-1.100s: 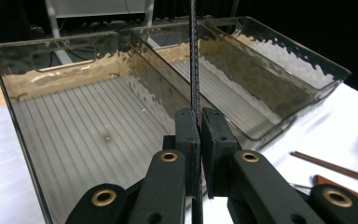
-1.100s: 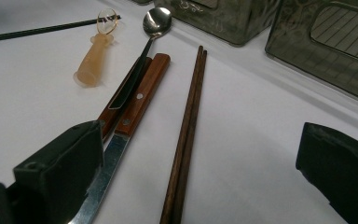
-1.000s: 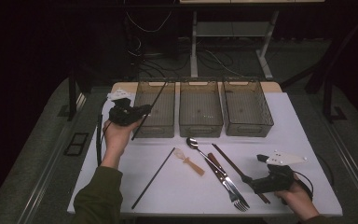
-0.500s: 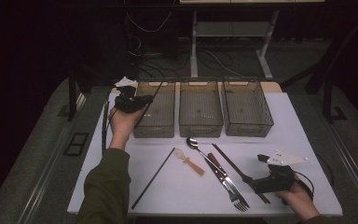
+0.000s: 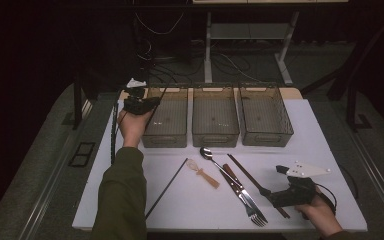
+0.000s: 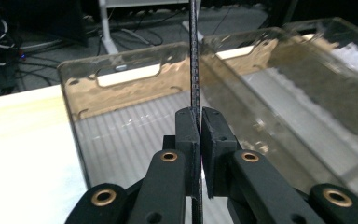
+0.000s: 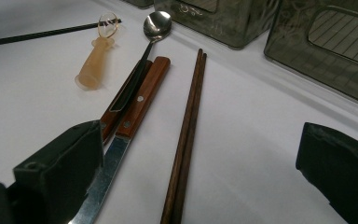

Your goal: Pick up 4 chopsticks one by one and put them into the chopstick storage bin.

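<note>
A thin black chopstick is being pinched between the fully closed jaws of the left gripper, the stick being kept upright in the left gripper view and crossing the pads at their meeting line. In the high view, this gripper is being held at about ten o'clock on the table, over the near-left corner of the leftmost clear bin. The right gripper is being rested at about four o'clock with its jaws spread wide, nothing being gripped; the pair of brown chopsticks is lying between them, and a wooden-handled knife is lying just beside its left jaw. A second black chopstick is lying at seven o'clock.
</note>
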A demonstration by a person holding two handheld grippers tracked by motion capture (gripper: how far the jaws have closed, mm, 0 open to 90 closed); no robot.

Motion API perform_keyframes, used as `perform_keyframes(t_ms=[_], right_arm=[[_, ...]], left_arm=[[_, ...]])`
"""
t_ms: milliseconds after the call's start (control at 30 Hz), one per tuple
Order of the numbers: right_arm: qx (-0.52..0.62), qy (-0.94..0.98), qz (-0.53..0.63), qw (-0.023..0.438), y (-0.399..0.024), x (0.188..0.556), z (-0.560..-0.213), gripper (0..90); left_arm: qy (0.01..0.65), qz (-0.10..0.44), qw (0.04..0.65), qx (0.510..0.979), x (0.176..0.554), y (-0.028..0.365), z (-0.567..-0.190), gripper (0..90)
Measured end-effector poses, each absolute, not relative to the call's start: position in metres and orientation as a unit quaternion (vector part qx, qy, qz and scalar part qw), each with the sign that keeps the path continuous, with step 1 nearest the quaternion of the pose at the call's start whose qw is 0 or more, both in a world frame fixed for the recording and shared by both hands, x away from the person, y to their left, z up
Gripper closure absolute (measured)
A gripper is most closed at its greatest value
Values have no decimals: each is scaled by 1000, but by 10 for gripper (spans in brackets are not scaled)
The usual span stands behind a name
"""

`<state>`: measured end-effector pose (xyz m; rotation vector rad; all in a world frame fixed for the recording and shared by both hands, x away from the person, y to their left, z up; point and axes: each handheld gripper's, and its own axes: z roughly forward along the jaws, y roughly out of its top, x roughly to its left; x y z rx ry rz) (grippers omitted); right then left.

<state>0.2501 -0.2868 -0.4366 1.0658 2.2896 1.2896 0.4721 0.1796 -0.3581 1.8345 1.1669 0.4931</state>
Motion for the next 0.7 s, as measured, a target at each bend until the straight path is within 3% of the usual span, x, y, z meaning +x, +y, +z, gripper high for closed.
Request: perform_keyframes(t_ms=[700], right_arm=[[370, 799, 449, 151, -286, 250, -436, 11]], left_arm=[[477, 190, 391, 764, 477, 175, -386, 849]])
